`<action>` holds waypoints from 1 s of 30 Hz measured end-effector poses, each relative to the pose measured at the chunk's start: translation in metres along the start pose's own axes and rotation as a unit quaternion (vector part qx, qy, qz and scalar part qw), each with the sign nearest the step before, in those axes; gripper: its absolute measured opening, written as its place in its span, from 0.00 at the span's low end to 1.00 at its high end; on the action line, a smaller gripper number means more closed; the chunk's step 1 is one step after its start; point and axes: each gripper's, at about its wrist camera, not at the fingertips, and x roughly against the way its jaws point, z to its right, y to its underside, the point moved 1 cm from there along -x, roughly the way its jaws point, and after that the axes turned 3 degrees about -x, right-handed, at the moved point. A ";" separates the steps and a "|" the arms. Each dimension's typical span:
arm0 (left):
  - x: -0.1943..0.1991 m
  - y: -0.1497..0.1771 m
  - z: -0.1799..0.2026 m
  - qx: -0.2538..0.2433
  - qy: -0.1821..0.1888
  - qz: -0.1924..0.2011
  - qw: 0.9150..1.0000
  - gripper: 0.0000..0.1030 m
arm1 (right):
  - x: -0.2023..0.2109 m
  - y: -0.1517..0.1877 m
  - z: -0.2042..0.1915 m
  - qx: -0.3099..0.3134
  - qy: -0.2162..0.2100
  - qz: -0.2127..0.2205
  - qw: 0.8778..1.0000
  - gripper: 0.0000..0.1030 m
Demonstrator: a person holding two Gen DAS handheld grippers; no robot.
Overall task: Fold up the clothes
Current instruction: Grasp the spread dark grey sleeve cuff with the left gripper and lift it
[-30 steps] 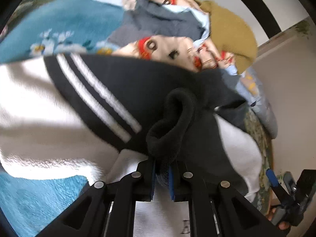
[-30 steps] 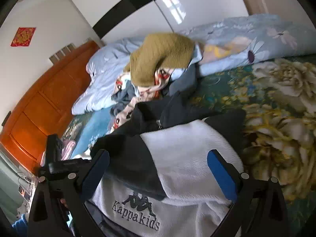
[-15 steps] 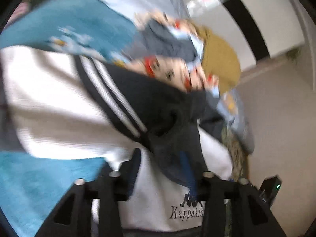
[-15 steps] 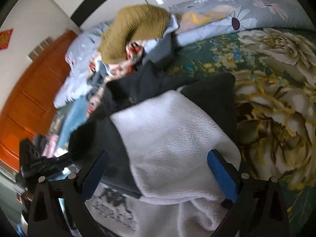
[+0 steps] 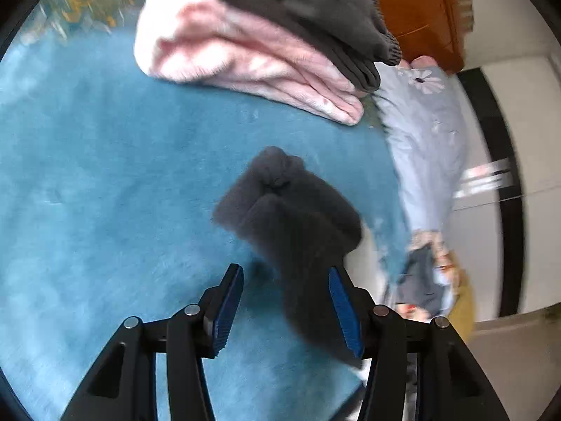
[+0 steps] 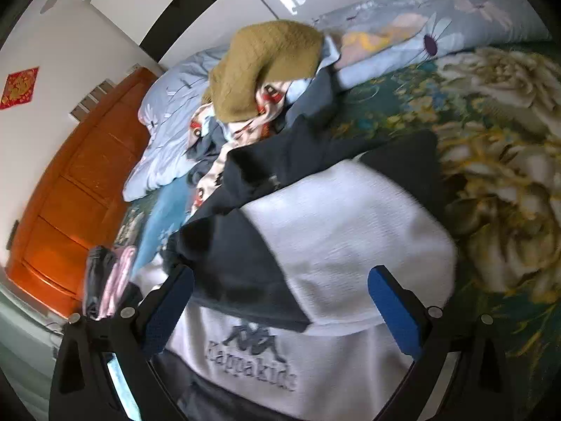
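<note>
While pink towel [image 5: 245, 56] shows left, logo [image 6: 252, 361] right

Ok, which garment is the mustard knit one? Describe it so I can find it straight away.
In the right wrist view, start at the pale blue floral bedding along the bed's far edge. A heap of unfolded clothes lies before it; the mustard knit caps it, the only ochre, coarse-knit piece there.

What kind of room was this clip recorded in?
Most likely a bedroom at home. The clothes lie on a bed with a floral bedspread and a pale blue duvet, an orange wooden headboard stands behind it, and a heap of unfolded clothes sits on the bed.
</note>
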 end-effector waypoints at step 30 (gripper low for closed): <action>0.014 0.154 0.318 -0.381 0.193 -0.072 0.901 0.11 | 0.066 0.011 0.029 -0.055 -0.068 0.023 0.996 0.97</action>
